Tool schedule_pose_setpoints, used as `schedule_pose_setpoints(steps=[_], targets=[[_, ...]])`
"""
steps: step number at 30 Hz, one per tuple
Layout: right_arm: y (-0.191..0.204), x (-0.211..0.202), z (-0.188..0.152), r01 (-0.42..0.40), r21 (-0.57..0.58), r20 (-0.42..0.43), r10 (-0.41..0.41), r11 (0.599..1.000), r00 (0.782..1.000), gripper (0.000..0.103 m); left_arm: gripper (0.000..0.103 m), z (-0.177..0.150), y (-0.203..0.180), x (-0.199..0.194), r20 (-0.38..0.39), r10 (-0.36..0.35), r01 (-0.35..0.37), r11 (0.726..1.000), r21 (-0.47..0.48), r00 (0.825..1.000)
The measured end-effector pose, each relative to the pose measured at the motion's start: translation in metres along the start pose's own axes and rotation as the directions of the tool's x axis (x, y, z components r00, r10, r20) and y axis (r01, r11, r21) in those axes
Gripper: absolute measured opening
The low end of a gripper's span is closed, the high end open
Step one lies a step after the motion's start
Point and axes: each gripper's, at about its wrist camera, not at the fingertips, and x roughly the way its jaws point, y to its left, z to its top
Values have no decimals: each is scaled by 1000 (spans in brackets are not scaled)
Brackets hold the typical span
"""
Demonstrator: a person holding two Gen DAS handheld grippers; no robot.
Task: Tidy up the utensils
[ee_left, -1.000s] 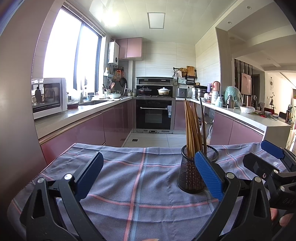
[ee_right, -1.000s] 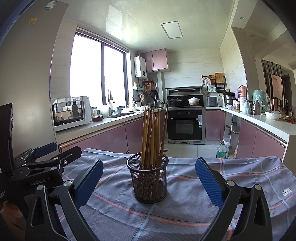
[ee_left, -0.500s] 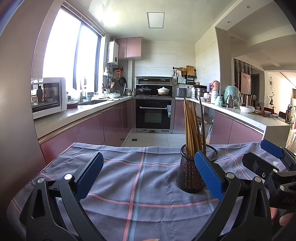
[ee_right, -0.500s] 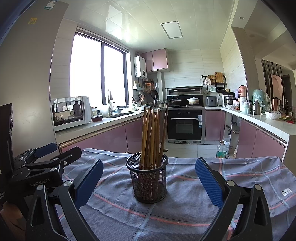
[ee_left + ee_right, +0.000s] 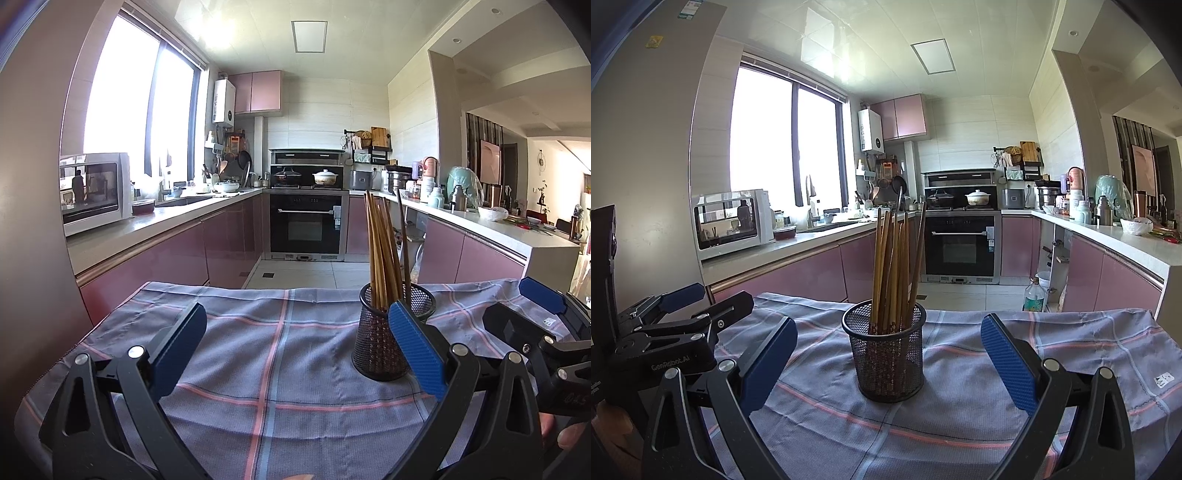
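A black mesh holder (image 5: 889, 354) stands upright on the checked cloth, filled with several wooden chopsticks (image 5: 892, 266). My right gripper (image 5: 888, 354) is open and empty, its blue pads either side of the holder but nearer the camera. In the left wrist view the holder (image 5: 384, 332) stands to the right, partly behind the right pad (image 5: 415, 350). My left gripper (image 5: 295, 350) is open and empty over bare cloth. Each gripper shows in the other's view: the right one (image 5: 546, 328), the left one (image 5: 672, 321).
The blue-grey checked cloth (image 5: 960, 406) covers the table. Its far edge (image 5: 295, 290) drops to the kitchen floor. Pink cabinets, a microwave (image 5: 731, 221) and an oven (image 5: 960, 243) lie well beyond.
The left wrist view has shifted very slightly; the holder and chopsticks stay put. Both grippers remain open.
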Motion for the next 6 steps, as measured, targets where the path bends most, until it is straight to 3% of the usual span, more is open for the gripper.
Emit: schedule_pose_setpoints(steps=[3,6], targets=[[-3,2,-1,4,2,-24,-4,1000,1000,96,97,-2,3,9,-55,-7,6,1000,-9,998],[-16,14,-4,51,1,-109,-51,999,993,96,97,-9,7,27,-167,-36,33,999,-20,985]])
